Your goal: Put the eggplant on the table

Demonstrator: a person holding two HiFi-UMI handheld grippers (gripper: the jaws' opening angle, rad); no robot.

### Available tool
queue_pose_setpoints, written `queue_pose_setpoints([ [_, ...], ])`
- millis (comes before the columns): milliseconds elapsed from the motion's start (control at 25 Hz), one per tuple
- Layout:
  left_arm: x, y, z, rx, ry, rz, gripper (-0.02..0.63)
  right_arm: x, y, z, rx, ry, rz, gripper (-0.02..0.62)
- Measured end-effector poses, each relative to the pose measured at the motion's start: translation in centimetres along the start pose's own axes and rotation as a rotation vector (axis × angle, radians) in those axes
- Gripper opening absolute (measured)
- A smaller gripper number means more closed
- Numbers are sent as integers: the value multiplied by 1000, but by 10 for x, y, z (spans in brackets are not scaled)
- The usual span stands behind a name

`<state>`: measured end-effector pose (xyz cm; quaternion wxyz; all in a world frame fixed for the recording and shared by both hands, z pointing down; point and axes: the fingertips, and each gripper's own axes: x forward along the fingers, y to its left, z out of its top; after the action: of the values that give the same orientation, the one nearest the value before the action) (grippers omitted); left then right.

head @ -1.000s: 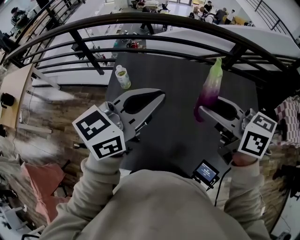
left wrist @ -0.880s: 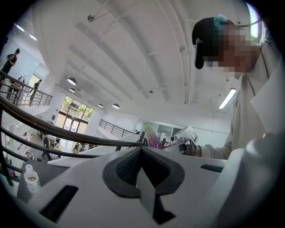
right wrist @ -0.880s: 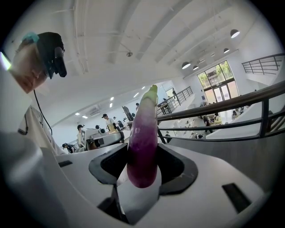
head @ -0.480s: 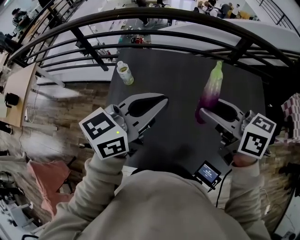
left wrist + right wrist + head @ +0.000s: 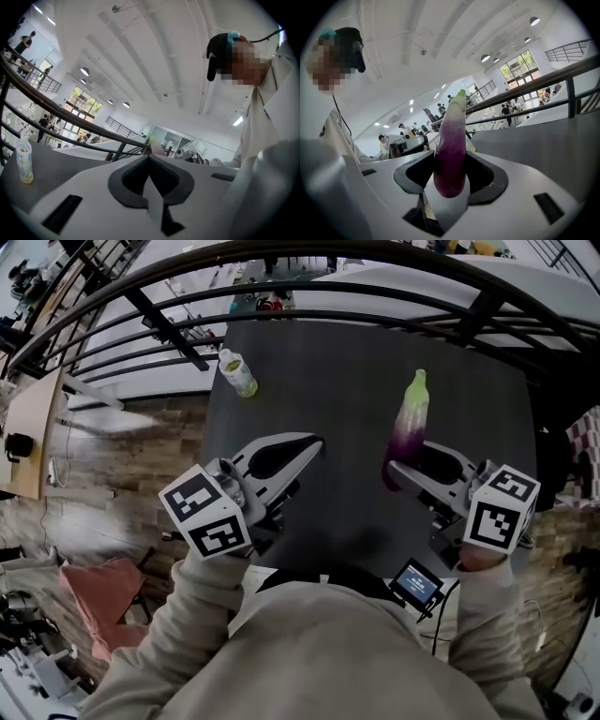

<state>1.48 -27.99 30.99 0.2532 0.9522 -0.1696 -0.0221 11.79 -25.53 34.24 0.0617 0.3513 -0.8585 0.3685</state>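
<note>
- A small clear plastic bottle of yellow-green liquid stands upright at the far left corner of the dark grey tabletop. It is well apart from both grippers and out of the way of the coming move.
- The left gripper hovers over the near left part of the tabletop. Its own view shows the two jaws brought together tip to tip with nothing between them, so it has no part in the placing. It is also the farther of the two from the task's thing.
- The long purple eggplant with a white-to-green stem end is over the right half of the tabletop, carried in the air rather than lying on it.
- Its long axis runs straight on from the jaws, away from the person. The rounded purple end sits in the grip, and the green end is farthest out and tilted a little upward.
- The right gripper is clamped on that purple end, with the pads pressing on it from both sides.
- My judgement is that the move depends on the gap beneath. The tabletop lies directly below the eggplant, so the gripper must go down until the length can rest flat, and only then release.
</note>
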Motion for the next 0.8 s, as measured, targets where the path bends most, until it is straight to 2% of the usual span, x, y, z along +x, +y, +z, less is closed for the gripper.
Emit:
queue_pose_setpoints([
  [520, 2, 25, -68, -107, 32, 13, 6, 31, -17, -51, 54, 113, 2, 218],
  [800, 3, 37, -99, -152, 50, 25, 6, 40, -41, -77, 128, 164, -10, 219],
])
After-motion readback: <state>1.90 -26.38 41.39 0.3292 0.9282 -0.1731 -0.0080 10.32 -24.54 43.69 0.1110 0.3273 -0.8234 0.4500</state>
